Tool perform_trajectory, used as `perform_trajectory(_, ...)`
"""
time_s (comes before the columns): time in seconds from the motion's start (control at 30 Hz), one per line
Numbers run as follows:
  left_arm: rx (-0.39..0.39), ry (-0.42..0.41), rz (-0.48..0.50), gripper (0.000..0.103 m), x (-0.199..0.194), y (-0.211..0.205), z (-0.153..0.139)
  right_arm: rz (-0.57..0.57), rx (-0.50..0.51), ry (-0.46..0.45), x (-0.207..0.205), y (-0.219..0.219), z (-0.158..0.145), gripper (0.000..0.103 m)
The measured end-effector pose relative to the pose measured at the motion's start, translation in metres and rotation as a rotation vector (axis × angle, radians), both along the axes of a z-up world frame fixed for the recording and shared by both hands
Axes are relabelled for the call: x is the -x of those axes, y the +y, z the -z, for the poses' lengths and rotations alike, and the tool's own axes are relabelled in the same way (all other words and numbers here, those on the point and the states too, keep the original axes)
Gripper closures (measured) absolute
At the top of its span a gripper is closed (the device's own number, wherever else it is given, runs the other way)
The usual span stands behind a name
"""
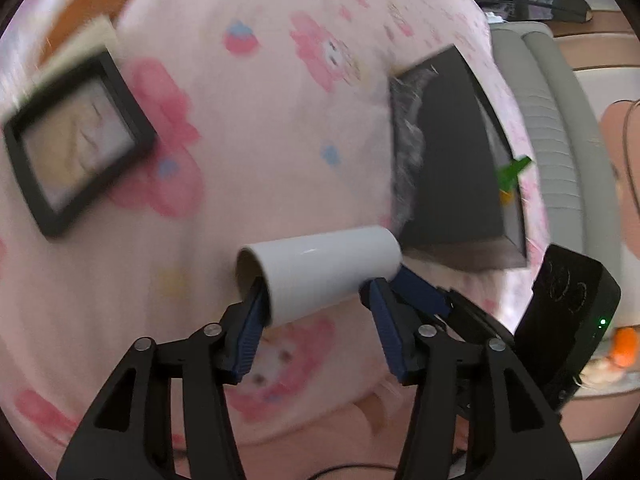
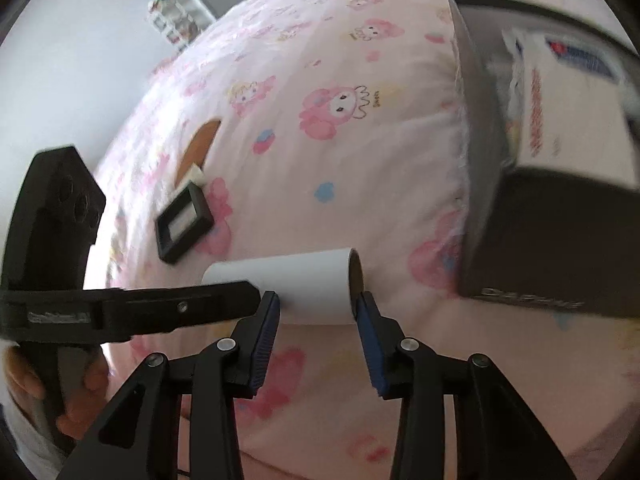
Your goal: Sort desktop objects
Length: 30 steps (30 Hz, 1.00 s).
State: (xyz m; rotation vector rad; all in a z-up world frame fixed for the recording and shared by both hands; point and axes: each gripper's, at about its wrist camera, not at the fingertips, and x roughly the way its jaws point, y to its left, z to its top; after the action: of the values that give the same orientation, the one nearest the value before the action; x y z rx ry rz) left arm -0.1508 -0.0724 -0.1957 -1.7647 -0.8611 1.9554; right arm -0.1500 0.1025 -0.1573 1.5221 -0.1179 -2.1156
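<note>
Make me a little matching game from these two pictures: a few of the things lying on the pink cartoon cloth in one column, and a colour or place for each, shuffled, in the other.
Things:
1. paper roll
2. small picture frame
3. storage box
4. wooden piece

Descriptions:
A. black rim, pale picture inside, lying flat
B. brown, on the cloth just beyond the frame
C. white tube with a hollow brown end, lying on its side by the gripper fingertips
D. dark open container holding a white printed package

Pairs: 1-C, 2-A, 3-D, 4-B
</note>
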Motion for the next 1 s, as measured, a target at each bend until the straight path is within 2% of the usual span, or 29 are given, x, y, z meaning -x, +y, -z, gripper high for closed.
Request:
perform_trajectory(0.2, 0.008, -0.039, -0.03, 0.051, -0.008, 0.002, 0.011, -0.067, -0.066, -0.056, -0.001, -0.007, -0.005, 0.067)
perform_trajectory(0.37, 0.06, -0.038, -0.029, 0.052, -0.005, 0.005, 0.014, -0.06, -0.032, -0.088, 0.006, -0.003, 0.016, 0.067)
perform_trajectory(0.5, 0.056, -0.027, -0.022, 0.052, -0.004, 0.007, 0.013, -0.048, -0.021, -0.075, 0.0, 0.004, 0.022, 0.068)
perform_trajectory(0.6, 0.06, 0.016, 0.001, 0.054, -0.006, 0.013, 0.005, -0.056, -0.031, -0.033, -0.007, 0.007, 0.012, 0.072)
perform_trajectory(0.67, 0.077, 0.072, 0.024, 0.054, -0.009, 0.021, -0.007, -0.055, -0.041, 0.0, -0.012, 0.009, 0.005, 0.072)
perform_trajectory(0.77, 0.051, 0.121, 0.042, 0.054, -0.016, 0.03, -0.018, -0.043, -0.049, 0.037, -0.015, 0.016, -0.008, 0.072)
perform_trajectory(1.0, 0.005, 0.222, 0.059, 0.054, -0.02, 0.048, -0.059, -0.01, 0.045, 0.117, -0.019, 0.051, -0.055, 0.072)
